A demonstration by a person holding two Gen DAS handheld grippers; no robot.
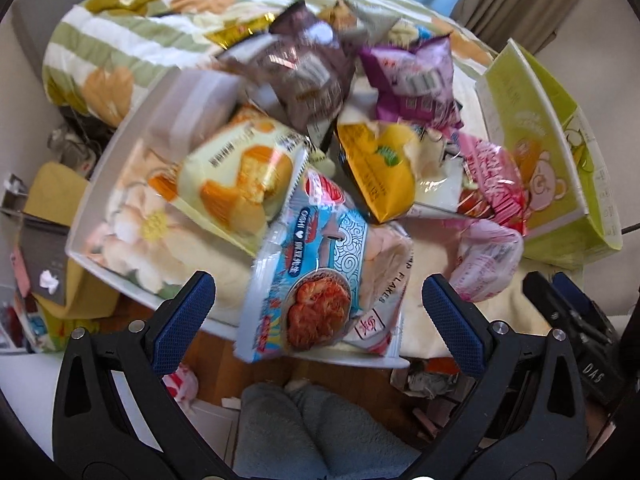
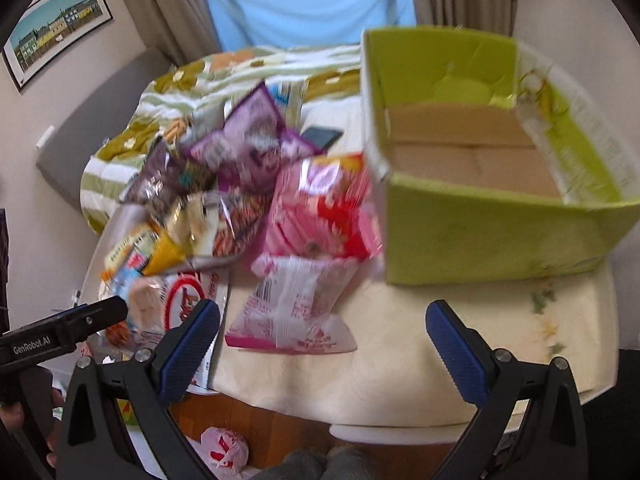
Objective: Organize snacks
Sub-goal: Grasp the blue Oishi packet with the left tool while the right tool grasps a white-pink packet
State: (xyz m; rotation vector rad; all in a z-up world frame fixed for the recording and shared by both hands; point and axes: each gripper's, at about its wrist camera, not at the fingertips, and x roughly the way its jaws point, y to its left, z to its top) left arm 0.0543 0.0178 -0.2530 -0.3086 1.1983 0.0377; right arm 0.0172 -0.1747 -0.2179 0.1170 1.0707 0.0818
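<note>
A pile of snack packets lies on a table with a floral cloth (image 2: 400,344). In the left wrist view I see a blue noodle packet (image 1: 316,280) at the near edge, a cake packet (image 1: 240,176), a yellow packet (image 1: 376,168), a brown bag (image 1: 304,76), a purple bag (image 1: 416,76) and pink packets (image 1: 492,184). My left gripper (image 1: 318,308) is open, its fingers either side of the blue packet, just short of it. My right gripper (image 2: 322,340) is open above a pink-white packet (image 2: 292,312). An open green box (image 2: 480,176) stands at the right, empty inside.
A clear plastic tub (image 1: 192,108) stands at the table's left. A phone (image 2: 320,136) lies behind the pile. A bed with a striped floral quilt (image 1: 120,40) is beyond. Clutter and bags cover the floor (image 1: 60,280) to the left. The left gripper shows at the right view's edge (image 2: 64,332).
</note>
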